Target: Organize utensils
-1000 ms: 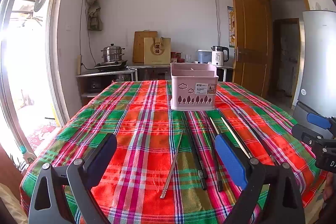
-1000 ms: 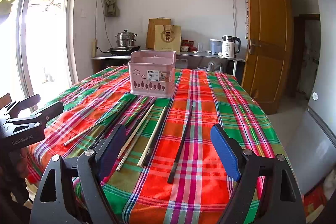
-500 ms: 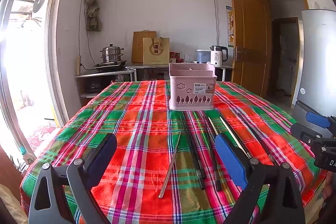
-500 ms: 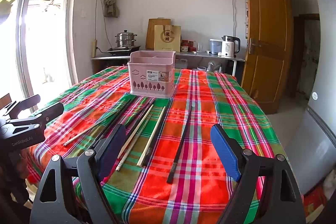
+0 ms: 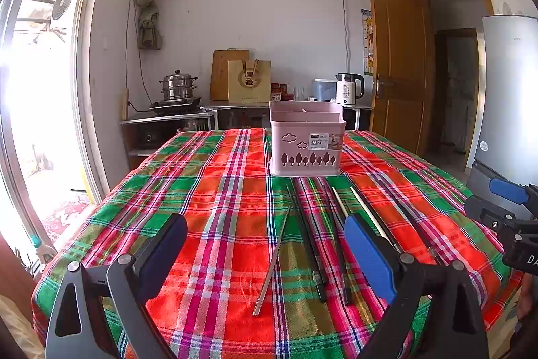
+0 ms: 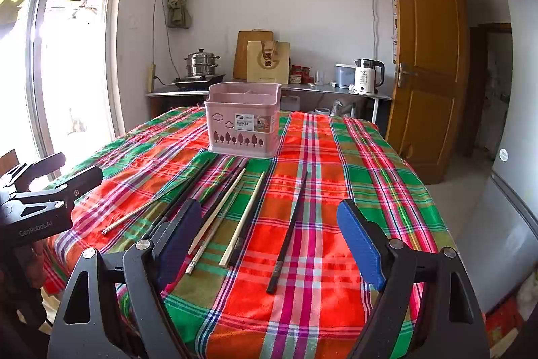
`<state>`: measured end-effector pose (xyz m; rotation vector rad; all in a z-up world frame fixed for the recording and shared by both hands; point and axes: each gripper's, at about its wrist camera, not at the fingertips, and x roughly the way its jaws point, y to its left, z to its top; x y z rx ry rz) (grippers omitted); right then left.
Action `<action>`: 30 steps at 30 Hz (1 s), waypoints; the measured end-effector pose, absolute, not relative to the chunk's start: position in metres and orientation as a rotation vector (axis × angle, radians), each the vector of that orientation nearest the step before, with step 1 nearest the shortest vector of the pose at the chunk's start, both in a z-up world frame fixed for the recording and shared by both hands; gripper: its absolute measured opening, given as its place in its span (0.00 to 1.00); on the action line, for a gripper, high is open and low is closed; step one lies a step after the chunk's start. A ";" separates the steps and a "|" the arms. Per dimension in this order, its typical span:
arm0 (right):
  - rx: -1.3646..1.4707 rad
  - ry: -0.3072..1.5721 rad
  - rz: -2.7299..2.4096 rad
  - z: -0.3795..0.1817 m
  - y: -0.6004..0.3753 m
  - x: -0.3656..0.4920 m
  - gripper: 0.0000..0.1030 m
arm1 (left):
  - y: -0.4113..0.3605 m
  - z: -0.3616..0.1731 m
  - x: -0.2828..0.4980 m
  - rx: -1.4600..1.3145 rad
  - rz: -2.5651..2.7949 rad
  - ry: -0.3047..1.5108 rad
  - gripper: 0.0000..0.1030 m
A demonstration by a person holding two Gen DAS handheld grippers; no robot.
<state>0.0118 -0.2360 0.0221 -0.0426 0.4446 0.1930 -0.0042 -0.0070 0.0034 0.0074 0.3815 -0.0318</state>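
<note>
Table (image 5: 208, 190) under plaid cloth; pink basket (image 5: 306, 140) upright at the far middle, chopsticks (image 6: 247, 207) lying loose before it. We see almost no change over the last second. Left claw (image 5: 265, 244) and right claw (image 6: 269, 231) hover released, empty. Sorting not begun.

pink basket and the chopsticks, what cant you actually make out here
- Pink basket compartments: both views see only the rim; its front wall hides the contents.
- Basket label: small print too tiny.
- Chopsticks: the left gripper's right finger covers their near parts in the left wrist view.
</note>
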 end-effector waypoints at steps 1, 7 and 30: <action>-0.042 0.445 0.193 0.022 -0.236 0.012 0.80 | -0.007 0.003 -0.004 0.008 -0.032 0.382 0.93; -0.042 0.445 0.193 0.022 -0.236 0.012 0.80 | -0.007 0.003 -0.005 0.007 -0.032 0.382 0.93; -0.043 0.445 0.193 0.022 -0.236 0.012 0.80 | -0.006 0.003 -0.007 0.005 -0.034 0.383 0.93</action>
